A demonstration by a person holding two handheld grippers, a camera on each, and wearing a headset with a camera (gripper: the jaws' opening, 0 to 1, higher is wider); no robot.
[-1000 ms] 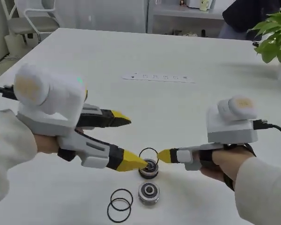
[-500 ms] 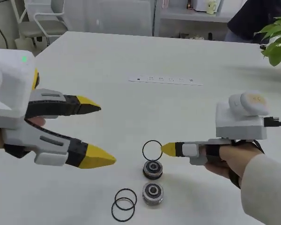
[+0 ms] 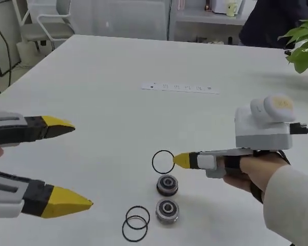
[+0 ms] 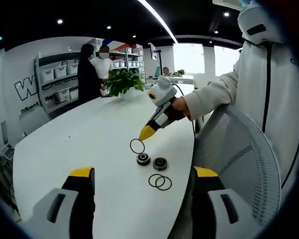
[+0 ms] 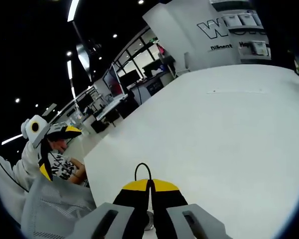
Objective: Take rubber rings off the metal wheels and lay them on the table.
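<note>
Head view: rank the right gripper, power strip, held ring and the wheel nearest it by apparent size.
Largest: right gripper.
Next: power strip, though it lies farther off.
Last: held ring and wheel, about alike.

There's a white power strip (image 3: 179,87) lying flat further back. Leafy green plant (image 3: 304,47) pokes in at the right edge, and a pale chair (image 3: 42,26) stands back left.
</note>
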